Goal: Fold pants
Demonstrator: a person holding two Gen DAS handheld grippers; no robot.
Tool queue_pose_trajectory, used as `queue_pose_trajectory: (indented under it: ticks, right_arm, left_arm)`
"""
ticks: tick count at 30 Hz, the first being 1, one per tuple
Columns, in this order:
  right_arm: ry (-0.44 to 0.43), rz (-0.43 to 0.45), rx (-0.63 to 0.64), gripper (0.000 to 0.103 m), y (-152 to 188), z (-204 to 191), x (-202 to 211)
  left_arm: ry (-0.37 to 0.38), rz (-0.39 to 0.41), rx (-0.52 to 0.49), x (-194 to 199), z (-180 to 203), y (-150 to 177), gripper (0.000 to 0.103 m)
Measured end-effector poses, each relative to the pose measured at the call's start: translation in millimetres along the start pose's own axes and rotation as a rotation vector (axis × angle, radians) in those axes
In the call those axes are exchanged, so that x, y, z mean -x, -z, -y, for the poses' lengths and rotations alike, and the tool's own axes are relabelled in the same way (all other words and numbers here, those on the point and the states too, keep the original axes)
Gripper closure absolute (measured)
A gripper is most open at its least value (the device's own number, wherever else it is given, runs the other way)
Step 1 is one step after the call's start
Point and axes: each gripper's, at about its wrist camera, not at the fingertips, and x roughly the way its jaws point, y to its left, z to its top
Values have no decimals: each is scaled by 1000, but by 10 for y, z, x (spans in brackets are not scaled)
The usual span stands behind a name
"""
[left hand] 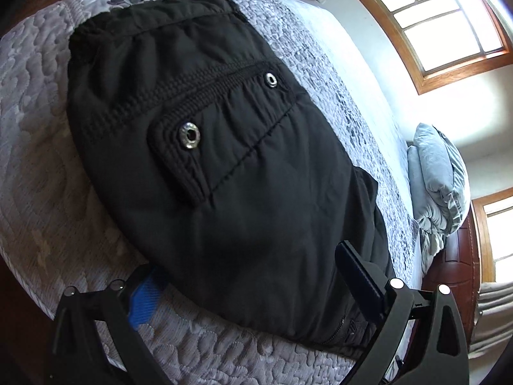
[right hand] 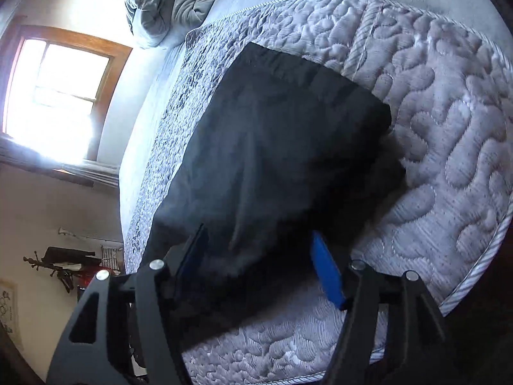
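Pants (left hand: 208, 147) are lying folded on the quilted mattress (left hand: 38, 147), black bundle filling the middle of both views. Only my left wrist view shows the pocket flap with its metal snap (left hand: 189, 135); the right wrist view just gets plain smooth fabric. My left gripper (left hand: 253, 284) is spread wide over the bundle's near edge at the bottom of the frame, not pinching anything. My right gripper (right hand: 259, 269) is open too, cloth between the fingers but not clamped.
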Motion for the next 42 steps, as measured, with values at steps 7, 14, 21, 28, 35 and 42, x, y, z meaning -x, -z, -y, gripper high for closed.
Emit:
queue_pose_trajectory:
  ticks: [7, 14, 21, 28, 35, 42]
  right_arm:
    - [-41, 18, 63, 101, -186, -308, -2]
    - [-128, 0, 48, 101, -283, -400, 159]
    - [222, -109, 236, 101, -10, -240, -130]
    - [155, -77, 233, 75, 27, -127, -101]
    - [41, -21, 110, 43, -105, -49, 276]
    - [-83, -3, -71, 26, -133, 271, 419]
  left_arm:
    - [-66, -4, 3, 15, -101, -81, 65]
    - [-46, 64, -56, 389, -154, -219, 82]
    - [-135, 65, -100, 366, -184, -400, 82]
    - [-156, 61, -103, 312, -193, -336, 68]
    - [-125, 51, -42, 505, -267, -144, 11]
    - [-93, -22, 59, 430, -340, 101, 4]
